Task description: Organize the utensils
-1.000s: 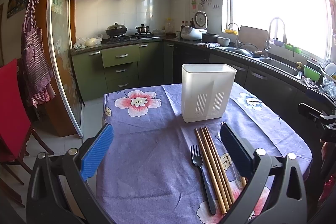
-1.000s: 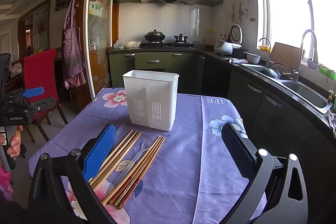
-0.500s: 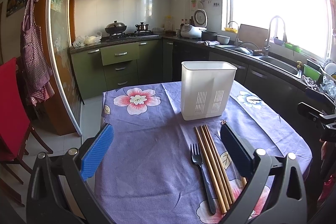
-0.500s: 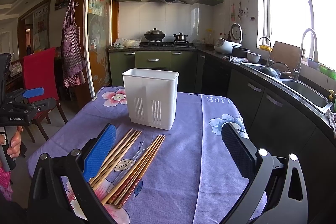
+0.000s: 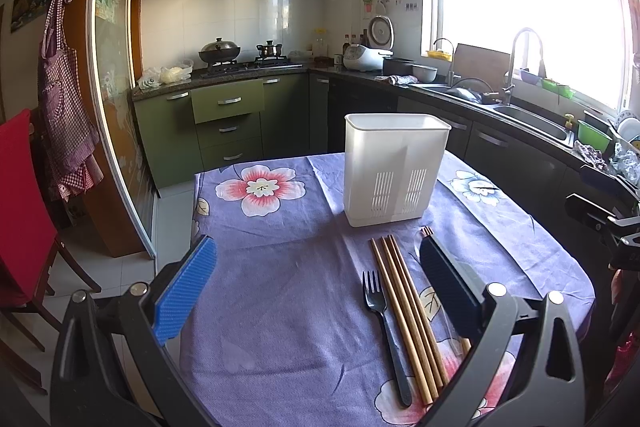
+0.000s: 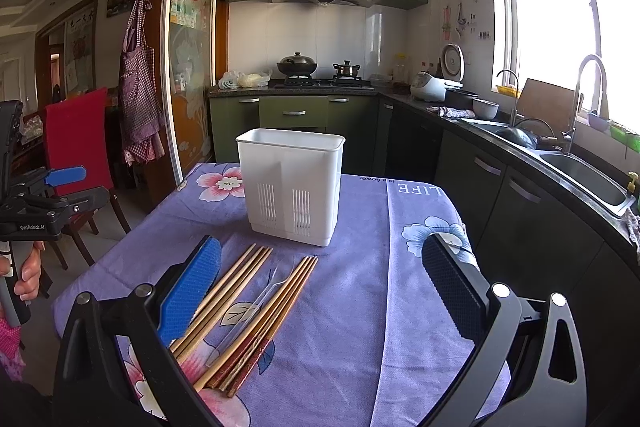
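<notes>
1. The left gripper (image 5: 316,287) is held with its jaws wide apart and nothing between them; the right gripper (image 6: 320,287) is likewise spread and empty.
2. The utensils are laid on the purple cloth (image 5: 280,307), just in front of the white caddy (image 5: 394,167), which stands upright and apart from them.
3. A black fork (image 5: 384,331) is seen touching the left side of a bundle of chopsticks (image 5: 408,311); a second bundle (image 6: 256,323) and a clear utensil (image 6: 248,315), too faint to identify, are shown in the right view.
4. The chopsticks are judged light, stiff and smooth, so rolling or slipping may be expected; a hold near mid-length, across the bundle, is advised.
5. The fork is judged light, probably plastic; its handle, not the tines, should be taken.
6. The caddy is judged light and easily tipped, so utensils should be lowered in gently.
</notes>
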The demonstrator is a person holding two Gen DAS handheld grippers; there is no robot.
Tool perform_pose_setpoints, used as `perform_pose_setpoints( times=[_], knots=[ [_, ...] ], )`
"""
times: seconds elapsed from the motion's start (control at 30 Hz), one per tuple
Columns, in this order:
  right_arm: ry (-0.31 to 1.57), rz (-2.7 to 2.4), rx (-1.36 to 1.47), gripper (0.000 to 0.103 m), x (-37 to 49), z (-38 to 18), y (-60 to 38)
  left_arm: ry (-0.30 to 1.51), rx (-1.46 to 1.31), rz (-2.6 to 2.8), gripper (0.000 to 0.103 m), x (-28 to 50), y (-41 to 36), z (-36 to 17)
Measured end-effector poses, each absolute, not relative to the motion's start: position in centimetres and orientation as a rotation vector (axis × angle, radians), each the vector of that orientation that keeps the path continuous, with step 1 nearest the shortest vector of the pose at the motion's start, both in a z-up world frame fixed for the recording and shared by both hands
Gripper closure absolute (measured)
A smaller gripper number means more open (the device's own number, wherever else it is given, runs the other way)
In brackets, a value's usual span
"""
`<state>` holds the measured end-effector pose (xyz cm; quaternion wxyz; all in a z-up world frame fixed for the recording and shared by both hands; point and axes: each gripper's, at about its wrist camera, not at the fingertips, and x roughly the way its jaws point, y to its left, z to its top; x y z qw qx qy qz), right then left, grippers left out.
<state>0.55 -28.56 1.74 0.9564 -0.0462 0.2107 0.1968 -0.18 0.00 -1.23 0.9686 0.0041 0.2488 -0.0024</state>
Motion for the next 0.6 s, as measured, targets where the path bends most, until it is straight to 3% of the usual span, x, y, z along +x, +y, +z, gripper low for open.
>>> perform_pose_setpoints(
  times=[0.6],
  knots=[
    [0.431, 0.399, -0.095, 0.004, 0.63, 1.78, -28.59, 0.508, 0.005, -0.003, 0.006, -0.15, 0.23, -1.57]
  ],
)
